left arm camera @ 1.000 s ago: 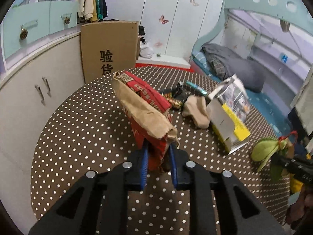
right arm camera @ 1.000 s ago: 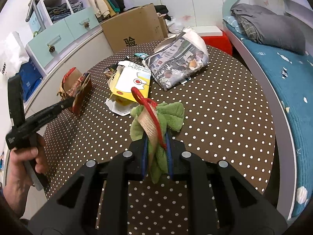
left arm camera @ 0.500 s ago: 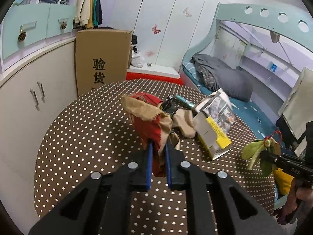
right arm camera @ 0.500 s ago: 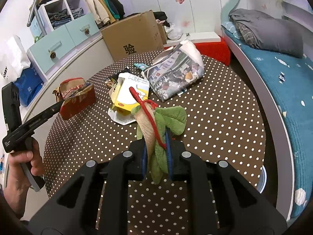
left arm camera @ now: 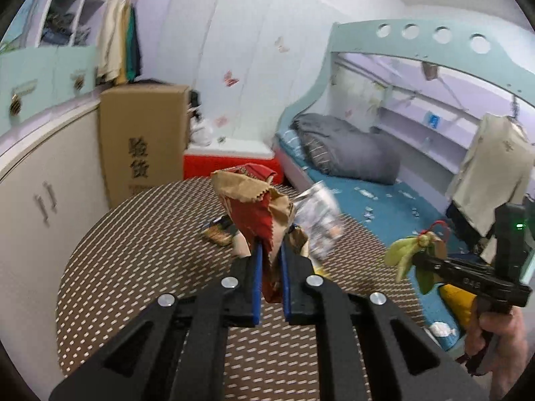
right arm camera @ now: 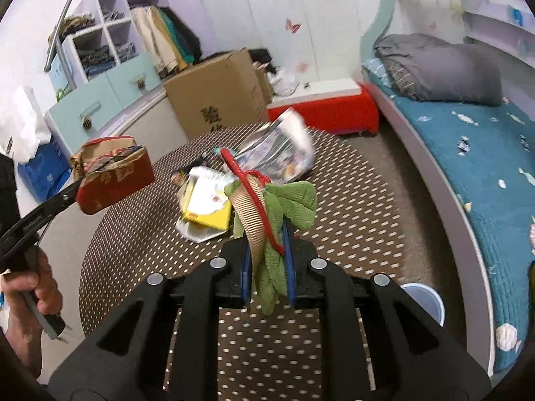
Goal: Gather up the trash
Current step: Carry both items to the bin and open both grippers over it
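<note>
My left gripper (left arm camera: 269, 250) is shut on a crumpled red and brown paper bag (left arm camera: 257, 204) and holds it well above the round dotted table (left arm camera: 133, 260); the bag also shows in the right wrist view (right arm camera: 113, 180). My right gripper (right arm camera: 267, 234) is shut on a green leaf-shaped cloth with a tan ribbon and red cord (right arm camera: 271, 207), lifted over the table's right side; it shows at the right of the left wrist view (left arm camera: 411, 254). On the table lie a yellow and white box (right arm camera: 207, 207), a folded newspaper (right arm camera: 281, 150) and small wrappers (left arm camera: 217, 234).
A large cardboard box (left arm camera: 143, 140) stands behind the table beside a red stool (right arm camera: 321, 110). White cabinets (left arm camera: 36, 193) run along the left. A bed with blue cover (right arm camera: 485, 153) curves along the right. A blue-rimmed bin (right arm camera: 424, 300) sits on the floor between table and bed.
Both grippers have risen and pulled back from the table with their loads. The views now tilt up toward the wall and bed, with motion blur.
</note>
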### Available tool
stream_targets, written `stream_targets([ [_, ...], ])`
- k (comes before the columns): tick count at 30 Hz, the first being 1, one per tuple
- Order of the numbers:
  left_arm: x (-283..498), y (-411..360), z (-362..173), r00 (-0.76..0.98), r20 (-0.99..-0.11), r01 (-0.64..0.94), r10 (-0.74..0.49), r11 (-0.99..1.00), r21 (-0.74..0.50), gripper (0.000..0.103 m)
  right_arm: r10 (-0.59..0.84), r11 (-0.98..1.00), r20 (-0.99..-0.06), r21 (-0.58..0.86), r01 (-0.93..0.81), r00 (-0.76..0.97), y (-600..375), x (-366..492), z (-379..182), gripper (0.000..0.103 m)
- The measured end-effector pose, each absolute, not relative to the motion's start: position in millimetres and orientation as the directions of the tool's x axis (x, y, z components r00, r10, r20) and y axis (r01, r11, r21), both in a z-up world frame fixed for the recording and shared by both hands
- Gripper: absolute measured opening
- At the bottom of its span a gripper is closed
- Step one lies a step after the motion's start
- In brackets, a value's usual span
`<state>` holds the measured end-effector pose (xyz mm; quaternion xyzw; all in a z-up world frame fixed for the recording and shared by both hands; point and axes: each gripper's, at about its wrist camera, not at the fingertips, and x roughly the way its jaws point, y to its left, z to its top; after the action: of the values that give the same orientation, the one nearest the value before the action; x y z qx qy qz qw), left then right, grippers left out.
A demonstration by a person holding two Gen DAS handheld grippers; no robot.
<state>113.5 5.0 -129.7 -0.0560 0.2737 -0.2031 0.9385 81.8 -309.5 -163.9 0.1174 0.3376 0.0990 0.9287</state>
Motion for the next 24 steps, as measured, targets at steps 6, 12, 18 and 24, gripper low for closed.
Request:
stream_targets([
  [6,112,-59,-106,0.716,-0.447,0.494,-0.537,0.841,-0.219,0.009,0.181,0.955,-0.565,0.295,-0.007,0.805,-364,66,-148,0.016],
  [12,111,-136,-112,0.62,-0.463,0.617,-0.634,0.758,-0.212,0.009,0.074,0.923,-0.587,0.347,0.167,0.806,-439,50,-165,0.016],
  [18,110,-209,-132,0.508,-0.515,0.707,-0.69,0.676,-0.208,0.009,0.024,0.871,-0.714,0.359,0.336,0.699,-503,60,-238,0.016],
  [24,111,-277,-165,0.4,-0.591,0.756,-0.7,0.617,-0.22,0.009,0.086,0.806,-0.797,0.408,0.428,0.597,-542,75,-326,0.017],
])
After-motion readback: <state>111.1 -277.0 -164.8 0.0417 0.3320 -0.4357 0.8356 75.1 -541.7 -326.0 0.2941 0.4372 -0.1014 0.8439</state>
